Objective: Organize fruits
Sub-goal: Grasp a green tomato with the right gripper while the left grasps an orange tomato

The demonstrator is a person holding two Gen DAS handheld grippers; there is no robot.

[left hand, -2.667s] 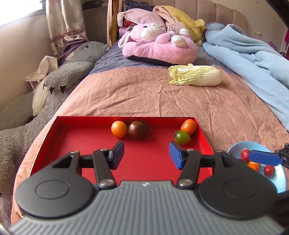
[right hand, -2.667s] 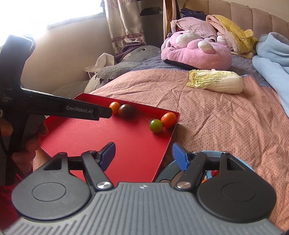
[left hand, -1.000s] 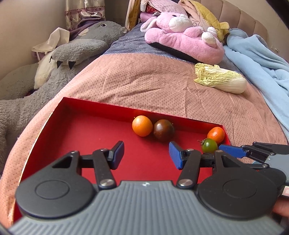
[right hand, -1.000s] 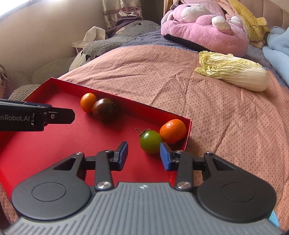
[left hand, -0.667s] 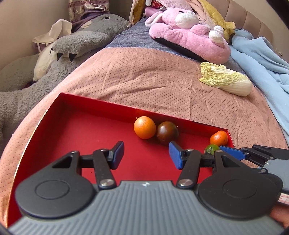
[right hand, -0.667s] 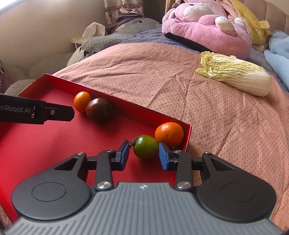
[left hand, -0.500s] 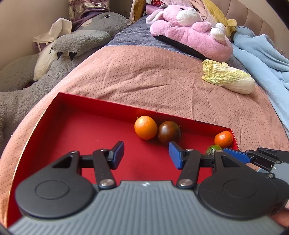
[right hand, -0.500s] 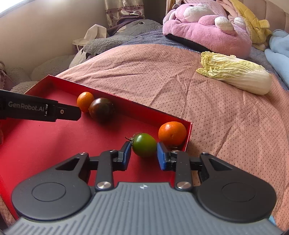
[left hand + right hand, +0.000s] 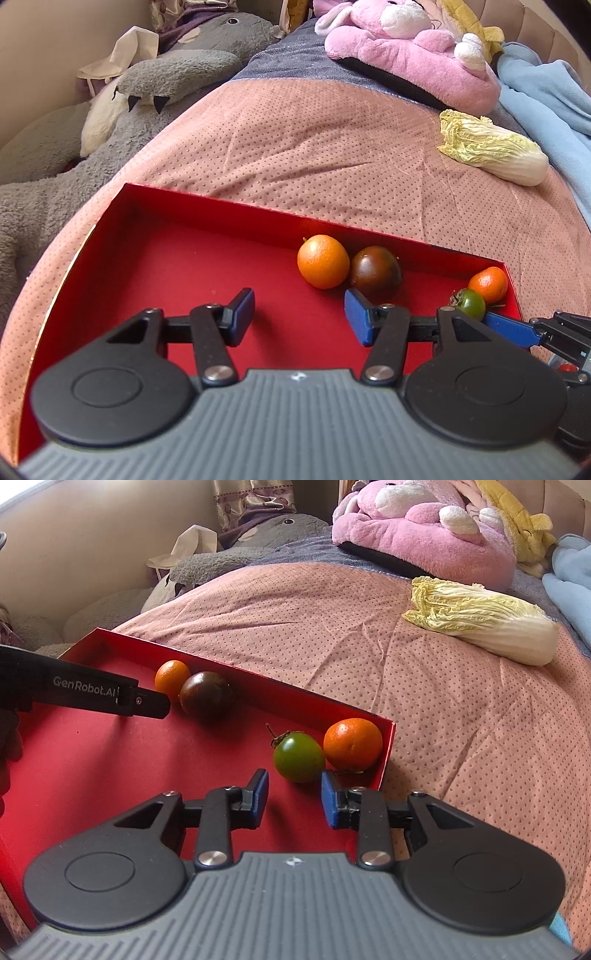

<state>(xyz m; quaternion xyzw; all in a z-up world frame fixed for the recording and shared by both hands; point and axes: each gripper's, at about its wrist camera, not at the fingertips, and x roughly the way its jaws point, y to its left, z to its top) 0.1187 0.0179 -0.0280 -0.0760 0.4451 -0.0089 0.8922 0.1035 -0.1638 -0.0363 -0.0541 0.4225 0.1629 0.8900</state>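
Note:
A red tray lies on the bed. By its far wall sit an orange fruit and a dark tomato. In its right corner sit a green tomato and an orange mandarin. My left gripper is open and empty over the tray, just short of the orange fruit and dark tomato. My right gripper is open and empty, its pads just short of the green tomato.
A napa cabbage lies on the pink bedspread behind the tray. A pink plush, a grey plush and a blue blanket lie further back. A red fruit peeks out beside the tray's right edge.
My right gripper closed in around the green tomato, then drew back and opened a little; the tomato stays in the tray. My left gripper moved forward toward the orange fruit and dark tomato.

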